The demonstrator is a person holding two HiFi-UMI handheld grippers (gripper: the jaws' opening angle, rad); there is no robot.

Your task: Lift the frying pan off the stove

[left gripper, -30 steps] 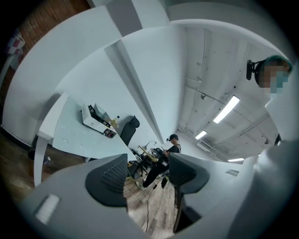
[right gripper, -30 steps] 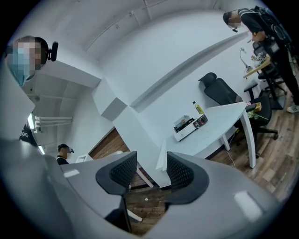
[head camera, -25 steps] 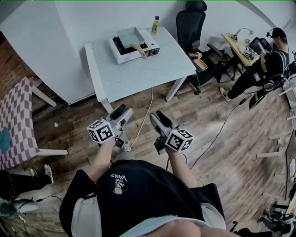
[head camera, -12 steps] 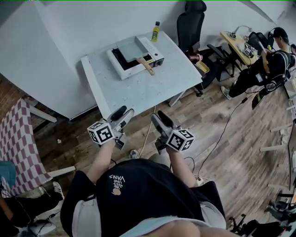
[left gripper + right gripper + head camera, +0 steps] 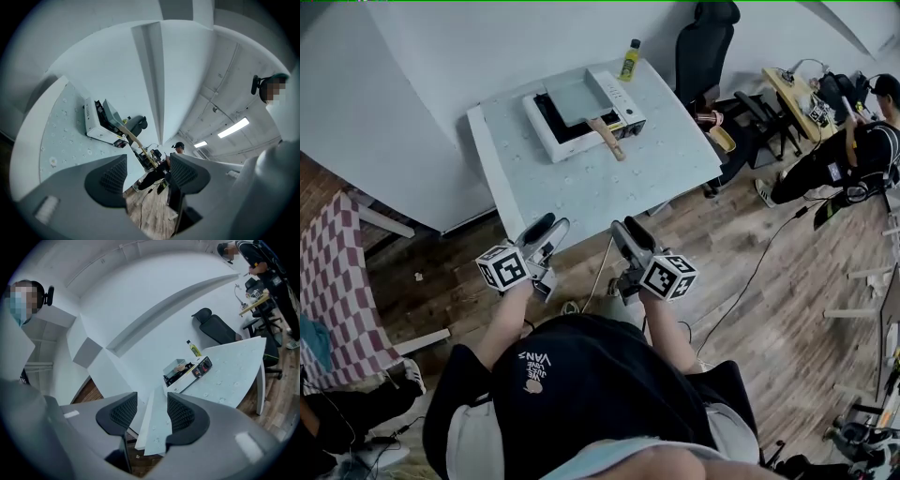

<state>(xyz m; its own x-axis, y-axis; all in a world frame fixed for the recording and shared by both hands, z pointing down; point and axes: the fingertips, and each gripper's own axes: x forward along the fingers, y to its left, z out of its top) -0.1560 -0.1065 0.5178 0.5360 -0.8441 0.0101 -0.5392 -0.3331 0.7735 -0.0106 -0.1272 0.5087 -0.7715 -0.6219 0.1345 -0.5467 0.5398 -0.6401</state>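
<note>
A square grey frying pan (image 5: 575,97) with a wooden handle (image 5: 608,140) rests on a white portable stove (image 5: 615,94) at the far side of the white table (image 5: 675,164). My left gripper (image 5: 547,228) and right gripper (image 5: 627,231) hover side by side over the floor, just short of the table's near edge. Both are open and hold nothing. In the left gripper view the stove (image 5: 95,125) and the pan (image 5: 110,112) sit far beyond the left gripper (image 5: 145,176). From the right gripper (image 5: 151,413) the stove (image 5: 196,369) and the pan (image 5: 176,367) also look distant.
A yellow bottle (image 5: 630,58) stands at the table's far corner behind the stove. A black office chair (image 5: 705,45) is to the right of the table. A person (image 5: 853,155) sits at a desk far right. A checkered surface (image 5: 337,281) lies at left. A cable (image 5: 759,267) runs over the wooden floor.
The table and stove have drawn nearer to both grippers, whose tips have come close to its near edge. Both grippers keep the same open stance.
</note>
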